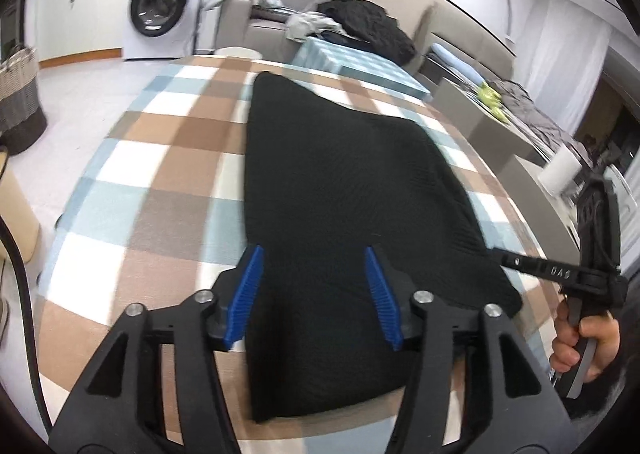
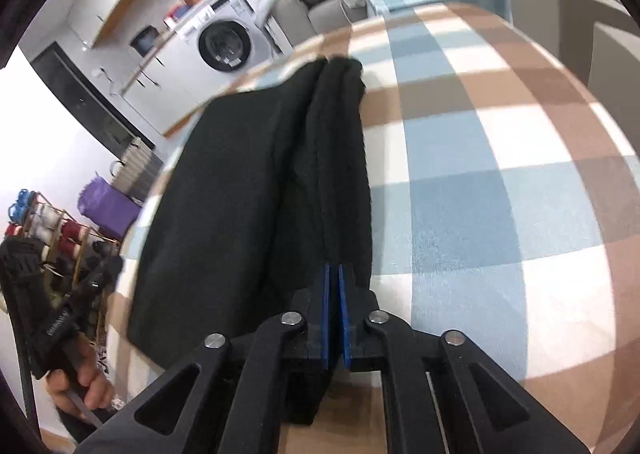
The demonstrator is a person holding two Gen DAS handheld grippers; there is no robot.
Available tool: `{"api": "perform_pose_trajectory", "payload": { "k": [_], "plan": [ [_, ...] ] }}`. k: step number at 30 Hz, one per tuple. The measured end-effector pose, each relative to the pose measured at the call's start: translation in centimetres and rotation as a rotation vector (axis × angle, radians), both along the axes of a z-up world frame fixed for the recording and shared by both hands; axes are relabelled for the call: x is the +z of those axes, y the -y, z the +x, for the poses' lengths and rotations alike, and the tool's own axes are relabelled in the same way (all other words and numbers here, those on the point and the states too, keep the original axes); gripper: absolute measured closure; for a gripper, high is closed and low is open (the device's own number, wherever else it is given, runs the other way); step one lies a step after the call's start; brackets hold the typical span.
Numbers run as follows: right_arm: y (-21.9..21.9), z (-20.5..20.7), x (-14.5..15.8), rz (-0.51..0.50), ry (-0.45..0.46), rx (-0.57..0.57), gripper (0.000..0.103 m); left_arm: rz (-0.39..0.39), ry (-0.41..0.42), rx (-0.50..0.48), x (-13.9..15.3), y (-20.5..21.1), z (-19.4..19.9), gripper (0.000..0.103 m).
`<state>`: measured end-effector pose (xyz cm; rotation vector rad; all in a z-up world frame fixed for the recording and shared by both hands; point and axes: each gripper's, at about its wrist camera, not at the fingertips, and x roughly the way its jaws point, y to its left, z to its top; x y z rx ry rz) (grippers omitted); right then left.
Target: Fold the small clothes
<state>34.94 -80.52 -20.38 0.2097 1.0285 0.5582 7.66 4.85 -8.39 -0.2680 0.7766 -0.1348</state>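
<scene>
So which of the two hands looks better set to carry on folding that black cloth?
The right. The right gripper already has its blue fingers shut on the edge of the black garment, so it could likely draw that edge over. The left gripper is open above the cloth, holding nothing.

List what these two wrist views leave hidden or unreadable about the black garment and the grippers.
- Left wrist view: the black garment has its near edge covered by the open left gripper.
- Right wrist view: the pinched edge sits between the shut fingers of the right gripper; layer count unclear.
- Both views: garment type unreadable, dark and blurred.
- Left wrist view: the right gripper's fingertips hide behind the garment.
</scene>
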Motion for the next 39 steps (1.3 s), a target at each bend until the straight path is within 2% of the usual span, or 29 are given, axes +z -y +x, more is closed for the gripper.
{"api": "perform_pose_trajectory", "payload": {
  "k": [3,5,7,11,13,14,15,18,20,22,24,27,28,31,34,39],
  "plan": [
    [0.6,-0.9,1.5,0.028,0.050,0.007,0.090,-0.008,0.000,-0.066,0.1,2.2,-0.2,0.045],
    [0.5,-1.6,2.2,0.091,0.063,0.056,0.090,0.009,-0.009,-0.127,-0.1,4.3,-0.1,0.044],
    [-0.3,-1.7,1.9,0.139,0.041,0.122,0.090,0.026,-0.027,-0.170,-0.6,5.9,0.1,0.044],
    [-2.0,-0.8,-0.1,0.126,-0.014,0.168,0.078,0.077,-0.054,-0.207,-1.9,7.6,0.4,0.044],
    [-2.5,-0.3,-1.0,0.124,-0.031,0.174,0.080,0.074,-0.059,-0.206,-2.2,7.6,0.5,0.044],
    [-2.6,-0.4,-0.8,0.121,-0.009,0.186,0.093,0.066,-0.058,-0.209,-2.1,7.5,0.5,0.044],
    [-2.7,-0.6,-0.4,0.124,0.007,0.199,0.096,0.064,-0.061,-0.211,-2.2,7.4,0.6,0.044],
    [-2.1,-1.8,1.5,0.163,0.070,0.222,0.099,0.055,-0.068,-0.198,-1.9,6.9,0.8,0.044],
    [-1.8,-1.9,1.2,0.136,0.050,0.197,0.099,0.051,-0.066,-0.175,-1.6,6.5,0.8,0.044],
    [-1.8,-1.4,-0.5,0.094,0.004,0.173,0.099,0.044,-0.061,-0.154,-1.4,5.9,1.0,0.044],
    [-1.7,-1.1,-1.4,0.101,-0.025,0.169,0.098,0.052,-0.068,-0.139,-1.6,5.4,1.4,0.044],
    [-1.7,-0.9,-0.9,0.097,-0.022,0.172,0.095,0.070,-0.099,-0.140,-2.4,5.2,1.9,0.044],
    [-1.7,-0.7,-0.7,0.104,-0.022,0.167,0.089,0.075,-0.103,-0.141,-2.6,5.3,1.9,0.043],
    [-2.1,1.5,-1.0,0.113,-0.042,0.098,0.083,0.094,-0.105,-0.153,-3.1,5.5,1.8,0.042],
    [-3.6,4.6,-1.5,0.102,-0.083,0.059,0.083,0.082,-0.105,-0.152,-3.4,5.4,1.8,0.041],
    [-5.1,7.7,-0.4,0.105,-0.107,0.046,0.077,0.066,-0.106,-0.160,-3.5,5.0,1.7,0.041]
  ]
}}
